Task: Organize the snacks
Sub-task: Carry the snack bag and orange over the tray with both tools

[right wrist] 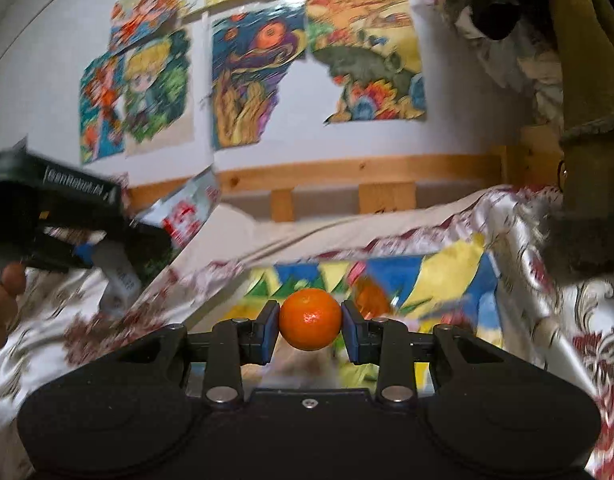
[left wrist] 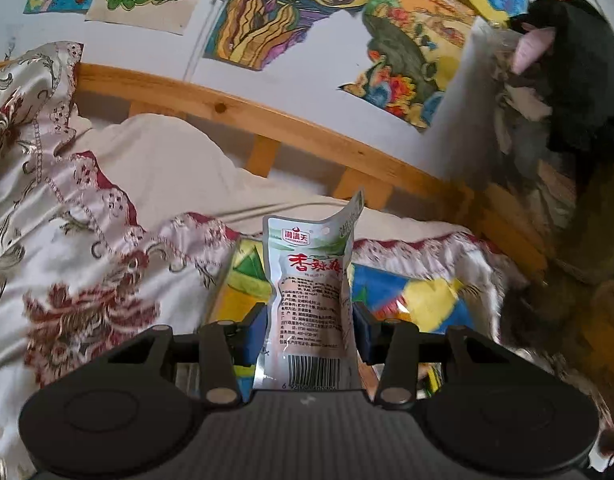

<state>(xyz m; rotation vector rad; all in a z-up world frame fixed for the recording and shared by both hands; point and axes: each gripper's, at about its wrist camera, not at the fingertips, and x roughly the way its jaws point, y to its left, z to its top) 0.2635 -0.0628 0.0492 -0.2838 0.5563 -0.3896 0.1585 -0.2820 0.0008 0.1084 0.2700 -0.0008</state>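
The left gripper point(left wrist: 309, 322) held a pale, flat foil snack packet point(left wrist: 309, 304) with red Chinese lettering and a barcode, its blue pads pressed against the packet's two edges so the packet stood upright between them, its top corner curling over. Below it lay a bright patchwork sheet point(left wrist: 419, 296) in yellow, blue and green on a cream satin bedspread with dark red flowers point(left wrist: 87, 264), with a pine bed rail point(left wrist: 267, 116) behind and colourful drawings point(left wrist: 275, 12) stuck on the white wall. The right gripper point(right wrist: 310, 326) was clamped on a small, round, glossy orange mandarin point(right wrist: 310, 320), one pad on each side, the fruit lifted clear above the patchwork sheet point(right wrist: 447, 268). From the right wrist view, the left gripper point(right wrist: 107, 220) appeared blurred at the left edge, carrying the snack packet point(right wrist: 187, 212) above the bedspread point(right wrist: 567, 320)
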